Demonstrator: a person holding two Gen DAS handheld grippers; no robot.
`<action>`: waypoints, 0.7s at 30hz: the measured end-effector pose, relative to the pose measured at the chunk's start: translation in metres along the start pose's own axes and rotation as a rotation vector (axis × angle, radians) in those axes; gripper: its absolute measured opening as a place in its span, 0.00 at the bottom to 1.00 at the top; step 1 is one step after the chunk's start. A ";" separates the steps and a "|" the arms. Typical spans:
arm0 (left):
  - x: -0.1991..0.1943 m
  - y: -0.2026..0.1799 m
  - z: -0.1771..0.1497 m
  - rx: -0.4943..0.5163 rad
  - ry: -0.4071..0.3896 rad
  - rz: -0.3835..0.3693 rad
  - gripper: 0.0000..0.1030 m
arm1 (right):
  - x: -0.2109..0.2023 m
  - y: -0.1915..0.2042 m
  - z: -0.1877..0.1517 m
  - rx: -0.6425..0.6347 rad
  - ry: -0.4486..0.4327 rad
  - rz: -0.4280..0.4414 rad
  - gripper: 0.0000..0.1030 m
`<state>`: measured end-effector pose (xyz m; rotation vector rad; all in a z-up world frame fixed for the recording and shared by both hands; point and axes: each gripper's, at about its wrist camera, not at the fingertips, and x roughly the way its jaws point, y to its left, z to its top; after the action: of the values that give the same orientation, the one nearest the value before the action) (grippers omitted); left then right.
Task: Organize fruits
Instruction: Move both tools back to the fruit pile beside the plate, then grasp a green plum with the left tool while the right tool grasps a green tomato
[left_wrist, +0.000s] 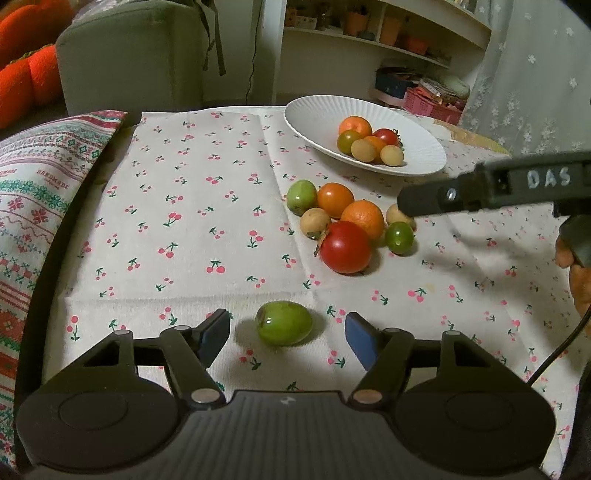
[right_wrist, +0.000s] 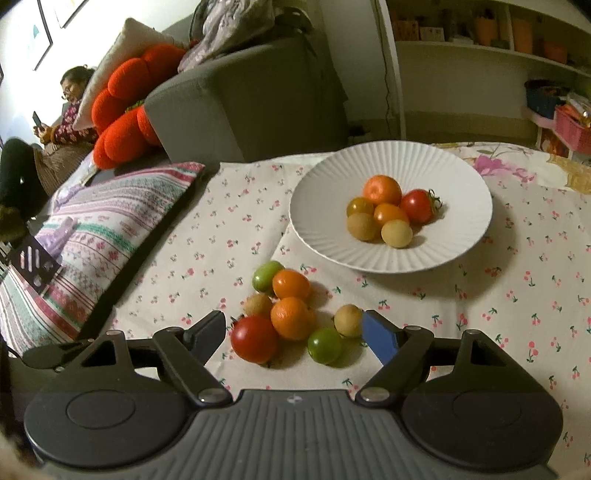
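Green fruit (left_wrist: 283, 323) between parted left gripper (left_wrist: 287, 338) fingers, untouched.

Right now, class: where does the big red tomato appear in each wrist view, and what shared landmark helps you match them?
Left wrist view: the big red tomato lies right of centre, nearest fruit of the cluster on the cloth.
Right wrist view: it sits low, centre-left, between the tool's open fingers.
Shared landmark: the white ribbed plate beyond the cluster.
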<state>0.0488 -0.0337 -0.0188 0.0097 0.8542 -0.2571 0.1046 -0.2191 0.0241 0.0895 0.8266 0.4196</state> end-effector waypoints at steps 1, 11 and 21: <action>0.001 0.000 0.000 0.000 -0.001 0.000 0.56 | 0.002 0.000 -0.001 -0.004 0.008 -0.004 0.71; 0.007 -0.003 -0.001 0.029 0.008 -0.009 0.34 | 0.011 0.002 -0.009 -0.041 0.045 -0.004 0.55; 0.009 -0.002 -0.001 0.028 0.004 -0.006 0.22 | 0.024 0.003 -0.010 -0.063 0.065 -0.033 0.42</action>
<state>0.0535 -0.0373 -0.0255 0.0336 0.8552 -0.2747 0.1109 -0.2080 0.0014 0.0040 0.8771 0.4187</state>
